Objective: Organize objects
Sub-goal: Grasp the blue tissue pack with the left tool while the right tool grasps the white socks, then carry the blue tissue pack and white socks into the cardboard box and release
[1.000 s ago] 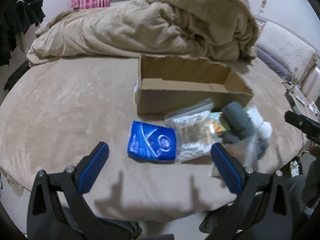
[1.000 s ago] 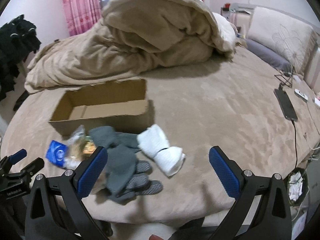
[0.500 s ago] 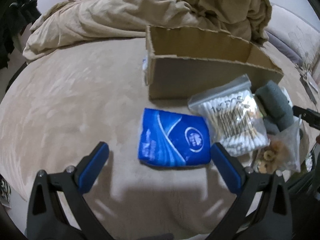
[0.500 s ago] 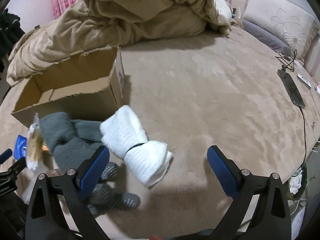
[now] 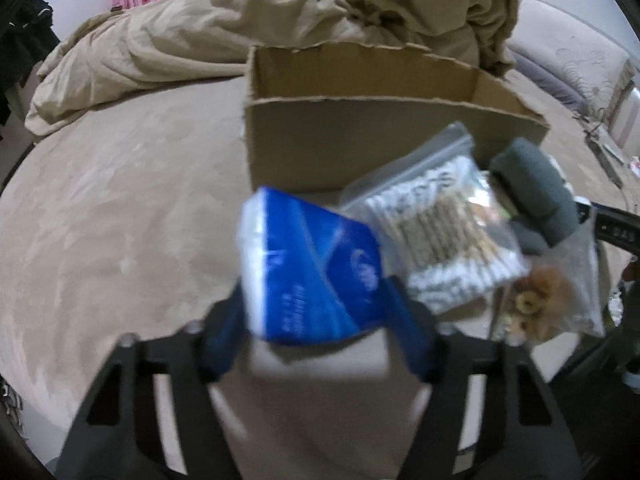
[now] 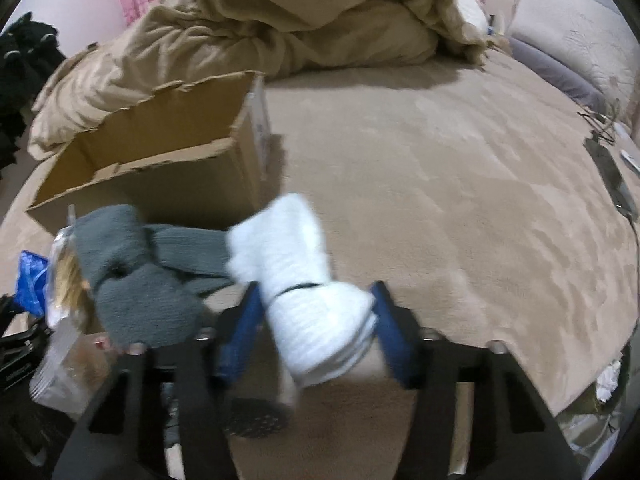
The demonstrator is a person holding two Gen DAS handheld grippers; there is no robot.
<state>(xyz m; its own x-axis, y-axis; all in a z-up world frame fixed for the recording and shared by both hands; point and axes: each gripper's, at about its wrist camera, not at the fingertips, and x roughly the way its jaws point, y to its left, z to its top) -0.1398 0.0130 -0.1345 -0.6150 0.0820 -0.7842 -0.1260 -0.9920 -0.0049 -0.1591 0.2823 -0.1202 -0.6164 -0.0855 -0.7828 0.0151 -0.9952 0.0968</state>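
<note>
My left gripper [image 5: 316, 320] is shut on a blue tissue pack [image 5: 308, 272] and holds it tilted above the bed. Behind it stands an open cardboard box [image 5: 360, 144]. A clear bag of cotton swabs [image 5: 436, 232], rolled grey socks [image 5: 532, 192] and a clear bag of small tan items [image 5: 552, 296] lie to its right. My right gripper [image 6: 316, 336] is shut on a rolled white sock bundle [image 6: 308, 292]. Grey socks [image 6: 140, 276] lie to its left, in front of the box [image 6: 160, 168].
A heaped beige duvet [image 5: 280, 28] covers the back of the bed. Pillows [image 6: 580, 52] lie at the right. A phone and cable [image 6: 608, 172] rest near the right edge. Dark clothes [image 6: 24, 60] hang at the left.
Both grippers moved forward and closed. The left took hold of the blue tissue pack and tilted it up. The right closed on the white sock bundle.
</note>
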